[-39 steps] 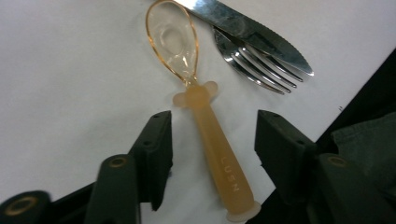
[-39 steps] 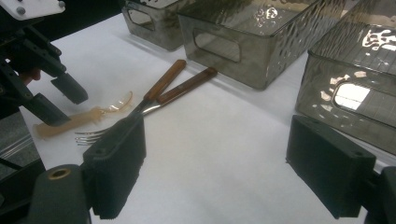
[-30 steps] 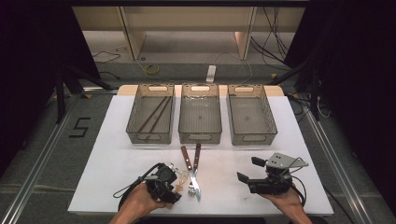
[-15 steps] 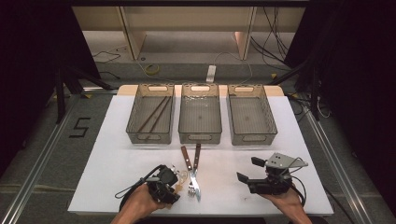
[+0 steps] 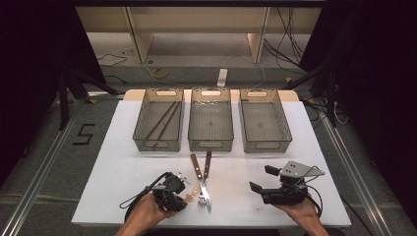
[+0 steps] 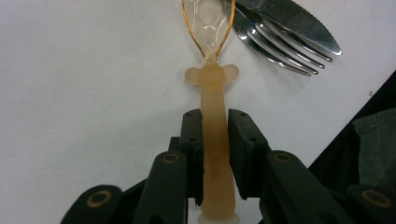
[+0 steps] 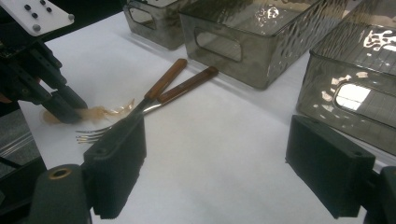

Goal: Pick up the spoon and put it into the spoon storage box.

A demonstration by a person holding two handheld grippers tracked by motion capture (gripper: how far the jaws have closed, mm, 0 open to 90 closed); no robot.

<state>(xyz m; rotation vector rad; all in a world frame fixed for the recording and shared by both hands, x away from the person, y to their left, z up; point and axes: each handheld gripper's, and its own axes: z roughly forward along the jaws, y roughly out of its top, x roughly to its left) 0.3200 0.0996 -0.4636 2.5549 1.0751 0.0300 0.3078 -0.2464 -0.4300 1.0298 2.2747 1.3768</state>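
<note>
A translucent amber plastic spoon (image 6: 212, 116) is lying on the white tabletop (image 5: 108, 167), its bowl touching the fork (image 5: 199, 189) and knife (image 5: 206, 183) beside it. The left tool (image 6: 215, 140) has just been closing, and its pads are now pressing the spoon's handle, probably to lift it toward the three trays (image 5: 210, 142) beyond. The right tool (image 5: 265, 181) is waiting wide open, well right of the spoon, holding nothing.
</note>
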